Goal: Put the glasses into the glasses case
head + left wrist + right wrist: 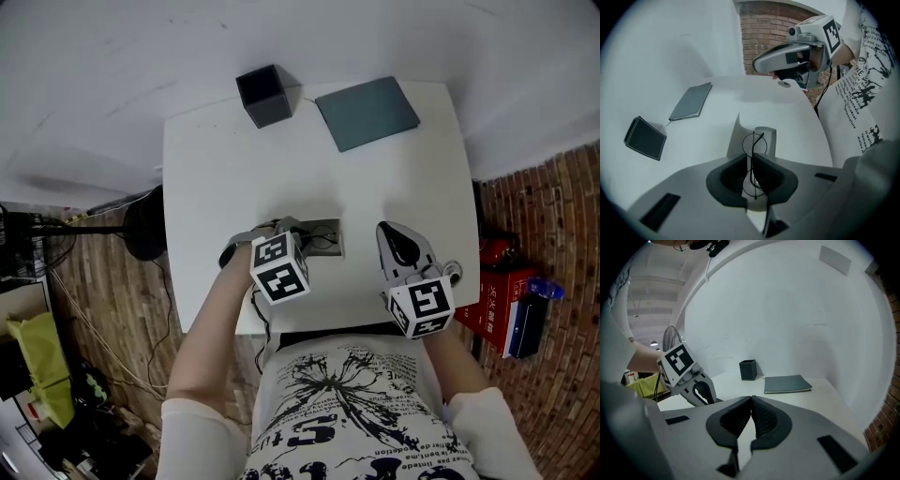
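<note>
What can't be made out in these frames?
- Head view: glasses hidden under the left gripper; wire too thin.
- Left gripper view: jaws and glasses block the inside of the glasses case; in head view the gripper covers part.
- Head view: black box interior too dark.

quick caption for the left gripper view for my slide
Left hand-held gripper shut on thin wire-framed glasses, the grey glasses case just beyond them on the white table.

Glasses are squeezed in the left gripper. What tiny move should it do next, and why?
Probably lower the left gripper slightly toward the open glasses case. Its fingers are shut on the thin wire glasses, which sit just short of the case, not in it yet.
</note>
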